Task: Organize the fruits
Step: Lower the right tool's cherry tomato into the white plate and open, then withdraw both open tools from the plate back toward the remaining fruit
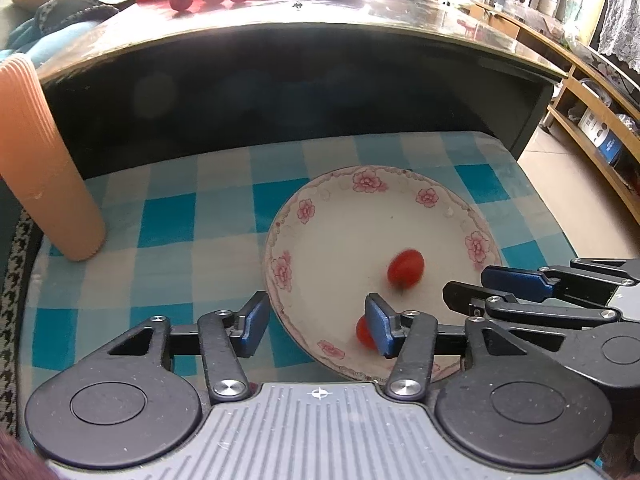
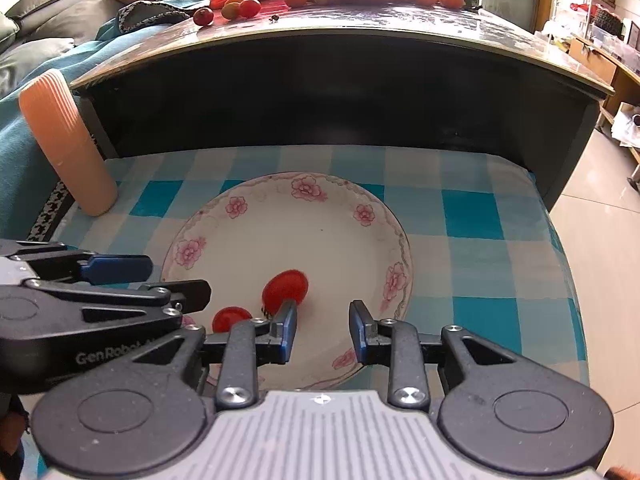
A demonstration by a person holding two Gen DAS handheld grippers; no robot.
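White floral plate (image 2: 394,240) near cloth edge, two tomatoes (image 1: 405,267) inside, left hand-held gripper (image 1: 318,324) wide, right hand-held gripper (image 2: 323,330) narrow, both empty.

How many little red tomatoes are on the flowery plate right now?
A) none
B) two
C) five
B: two cherry tomatoes lie on the plate, one nearer its middle and one by the near rim, while the rest of the fruit sits up on the dark table behind.
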